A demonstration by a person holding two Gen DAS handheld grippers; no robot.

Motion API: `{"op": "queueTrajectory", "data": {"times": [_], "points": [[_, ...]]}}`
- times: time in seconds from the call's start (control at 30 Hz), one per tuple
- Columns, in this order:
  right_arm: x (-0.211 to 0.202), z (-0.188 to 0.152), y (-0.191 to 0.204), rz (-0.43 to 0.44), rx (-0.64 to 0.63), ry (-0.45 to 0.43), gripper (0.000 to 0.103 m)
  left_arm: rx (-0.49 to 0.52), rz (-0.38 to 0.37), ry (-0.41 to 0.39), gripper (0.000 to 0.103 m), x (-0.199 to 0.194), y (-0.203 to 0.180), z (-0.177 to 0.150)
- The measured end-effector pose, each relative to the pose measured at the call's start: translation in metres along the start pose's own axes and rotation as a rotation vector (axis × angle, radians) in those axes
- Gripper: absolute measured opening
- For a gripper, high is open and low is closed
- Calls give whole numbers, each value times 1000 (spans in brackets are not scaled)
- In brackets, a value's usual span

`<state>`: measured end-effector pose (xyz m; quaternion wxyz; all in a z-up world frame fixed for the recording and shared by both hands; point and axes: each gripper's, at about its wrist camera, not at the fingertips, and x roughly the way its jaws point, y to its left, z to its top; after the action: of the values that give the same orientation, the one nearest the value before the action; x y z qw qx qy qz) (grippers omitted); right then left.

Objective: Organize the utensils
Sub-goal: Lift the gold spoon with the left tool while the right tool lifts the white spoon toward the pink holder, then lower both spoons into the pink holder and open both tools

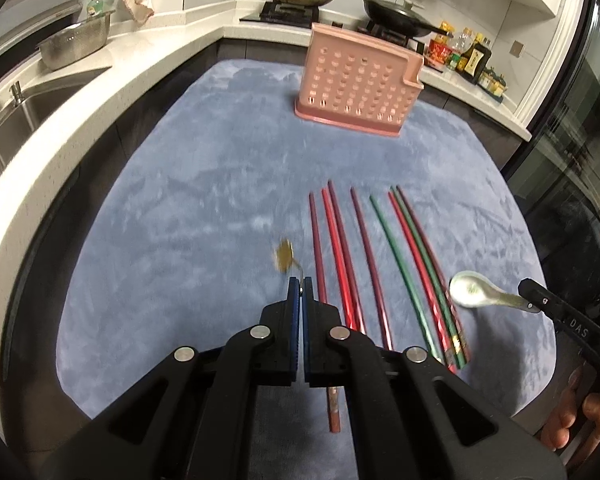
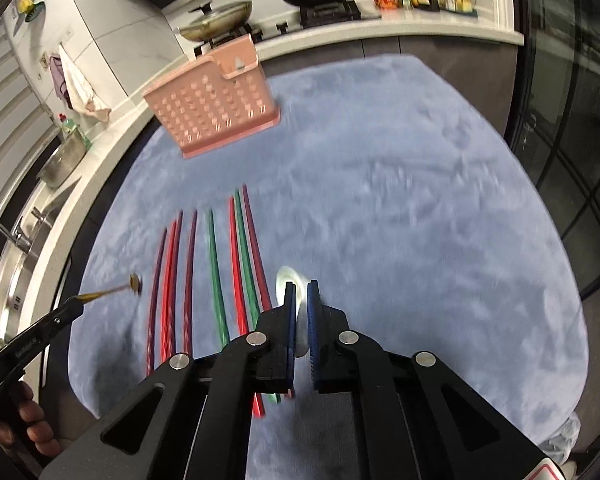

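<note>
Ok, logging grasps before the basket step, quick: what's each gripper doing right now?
Left gripper: closed on the small gold spoon.
Right gripper: closed on the white ceramic spoon.

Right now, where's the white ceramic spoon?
The white ceramic spoon is held by its handle in the right hand-held gripper, just right of the row of chopsticks on the blue cloth, seen at the right of the left wrist view.

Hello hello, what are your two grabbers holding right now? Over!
Left gripper shut on small gold spoon. Right gripper shut on white spoon. Chopsticks lie on the mat; pink basket stands beyond, path clear.
</note>
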<state>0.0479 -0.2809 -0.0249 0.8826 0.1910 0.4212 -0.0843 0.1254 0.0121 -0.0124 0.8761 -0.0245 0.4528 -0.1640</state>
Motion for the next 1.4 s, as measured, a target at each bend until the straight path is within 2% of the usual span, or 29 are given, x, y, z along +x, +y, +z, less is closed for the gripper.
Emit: {"op": "queueTrajectory", "data": {"times": [0.3, 0.7, 0.87, 0.9, 0.97, 1.07, 1.13, 1.23, 1.3, 1.4], "points": [[2, 31, 7, 3, -13, -54, 5, 5, -3, -68, 1, -9, -2, 39], [6, 53, 10, 11, -20, -77, 5, 14, -13, -90, 0, -14, -10, 64], [3, 83, 19, 33, -52, -108, 5, 41, -29, -117, 0, -21, -19, 94], [2, 92, 22, 42, -59, -117, 1, 49, -34, -125, 0, -23, -21, 101], [-2, 114, 30, 54, -78, -146, 1, 65, -36, -148, 1, -27, -28, 117], [-1, 144, 44, 41, -117, -183, 1, 91, -37, -209, 0, -36, -39, 147], [4, 154, 44, 48, -110, -177, 1, 96, -27, -241, 0, -40, -43, 157], [9, 147, 32, 54, -70, -155, 3, 84, -35, -248, 1, -39, -42, 161], [14, 136, 18, 43, -37, -131, 10, 69, -42, -234, 1, -35, -39, 156], [26, 107, -22, 11, 62, -62, 12, 62, -44, -202, 1, -27, -34, 144]]}}
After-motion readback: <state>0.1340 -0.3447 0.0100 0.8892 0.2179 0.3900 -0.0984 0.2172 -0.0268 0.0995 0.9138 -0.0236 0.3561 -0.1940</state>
